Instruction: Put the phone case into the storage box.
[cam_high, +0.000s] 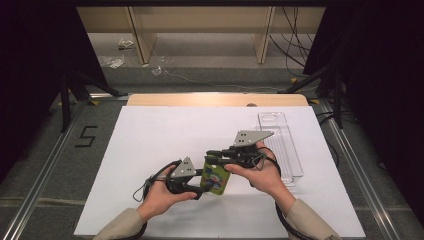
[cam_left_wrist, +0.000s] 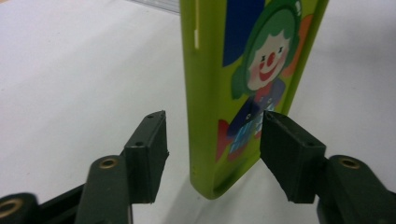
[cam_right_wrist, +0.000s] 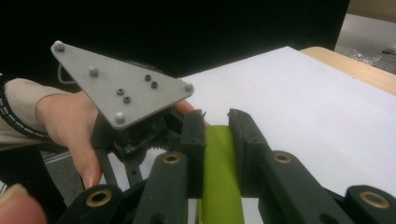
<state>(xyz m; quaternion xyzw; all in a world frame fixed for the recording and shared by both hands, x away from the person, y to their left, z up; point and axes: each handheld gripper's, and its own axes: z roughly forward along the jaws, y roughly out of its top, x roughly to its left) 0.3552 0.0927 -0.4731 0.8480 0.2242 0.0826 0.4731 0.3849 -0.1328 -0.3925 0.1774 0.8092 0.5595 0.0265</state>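
A flat lime-green case (cam_high: 216, 179) with a clown picture on its face hangs just above the white sheet. My right gripper (cam_high: 212, 156) is shut on its upper edge; in the right gripper view both pads clamp the green edge (cam_right_wrist: 219, 177) at the right gripper (cam_right_wrist: 217, 120). My left gripper (cam_high: 202, 183) comes in from the left at the case's lower end. In the left gripper view the case (cam_left_wrist: 210, 70) stands between the jaws of the left gripper (cam_left_wrist: 212, 140). A clear gap shows beside the left pad (cam_left_wrist: 149, 149); the right pad (cam_left_wrist: 289, 158) sits close against the printed face.
A white sheet (cam_high: 160, 150) covers the wooden table (cam_high: 215, 99). A long clear plastic tray (cam_high: 282, 145) lies at the right, just behind my right hand. Tripod legs and cables stand beyond the table's far corners.
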